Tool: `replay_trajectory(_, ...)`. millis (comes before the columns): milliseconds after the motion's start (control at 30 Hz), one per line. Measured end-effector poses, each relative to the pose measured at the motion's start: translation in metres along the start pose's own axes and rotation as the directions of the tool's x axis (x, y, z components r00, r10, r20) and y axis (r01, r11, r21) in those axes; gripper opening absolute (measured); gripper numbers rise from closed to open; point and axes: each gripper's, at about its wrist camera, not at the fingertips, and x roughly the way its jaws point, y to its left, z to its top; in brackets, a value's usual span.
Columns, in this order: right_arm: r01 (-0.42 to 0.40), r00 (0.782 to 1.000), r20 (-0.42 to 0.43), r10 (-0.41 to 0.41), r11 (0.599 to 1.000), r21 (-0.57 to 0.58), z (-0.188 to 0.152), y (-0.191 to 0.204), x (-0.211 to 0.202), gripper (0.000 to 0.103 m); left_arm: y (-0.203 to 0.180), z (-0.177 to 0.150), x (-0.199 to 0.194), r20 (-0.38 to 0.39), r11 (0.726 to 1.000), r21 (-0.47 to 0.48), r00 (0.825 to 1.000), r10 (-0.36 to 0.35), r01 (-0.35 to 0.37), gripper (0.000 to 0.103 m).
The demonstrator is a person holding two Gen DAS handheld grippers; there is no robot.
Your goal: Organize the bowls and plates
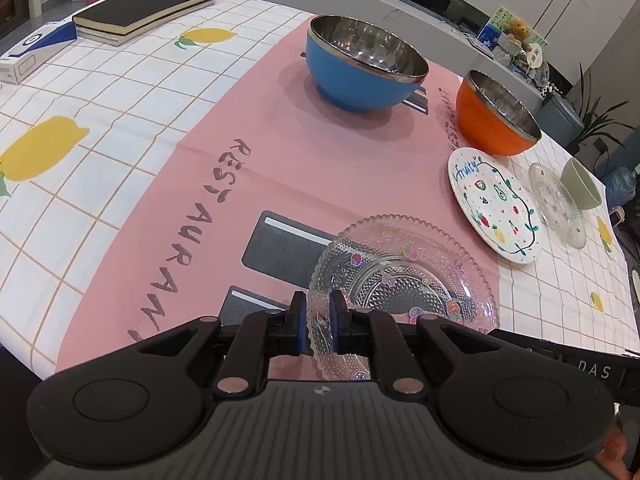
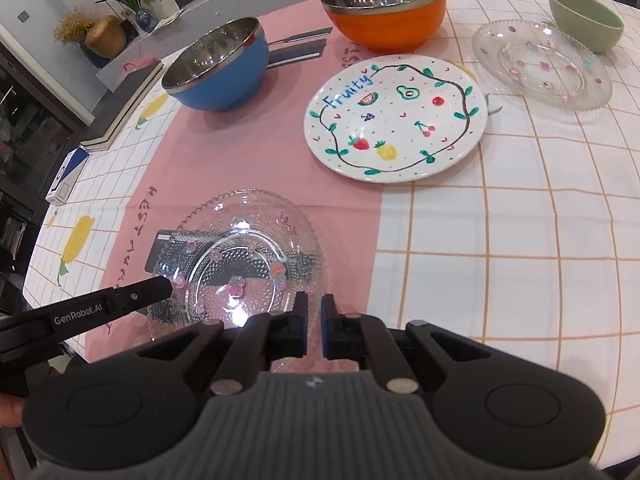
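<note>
The near clear glass plate (image 1: 404,276), beaded and dotted with small coloured fruit marks, sits tilted over the pink placemat (image 1: 248,148) on the bench, its near rim raised. The left claw (image 1: 319,326) is clamped on that rim, one blue pad on each face of the glass. The right claw (image 2: 314,328) is just beside the plate's right edge with its fingers drawn nearly together; whether they pinch the rim cannot be told. Beyond the glass plate, to its right, lies the white "Fruity" plate (image 2: 396,116), straddling the placemat's edge. Farther right of that, a second clear glass plate (image 2: 542,64) lies on the lemon-print cloth (image 2: 520,240), with a pale green bowl (image 2: 586,20) resting on its far rim. Behind the "Fruity" plate stands the orange steel-lined bowl (image 2: 386,8), and left of it the blue steel-lined bowl (image 2: 220,68). Far left, black books (image 1: 144,8) are stacked.
</note>
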Motion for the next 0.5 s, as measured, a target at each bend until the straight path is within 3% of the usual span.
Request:
replay_trajectory(433,0.006,1.000,0.006,-0.006,1.000,-0.020,0.000,0.001,-0.007,0.010,-0.008,0.002,-0.008,0.025,0.998,0.060,0.999,0.032,-0.033,0.014)
replay_trajectory(500,0.017,1.000,0.022,-0.017,0.999,-0.030,0.001,0.001,-0.012,0.020,-0.010,0.005,-0.013,0.044,0.996,0.073,0.998,0.050,-0.053,0.014)
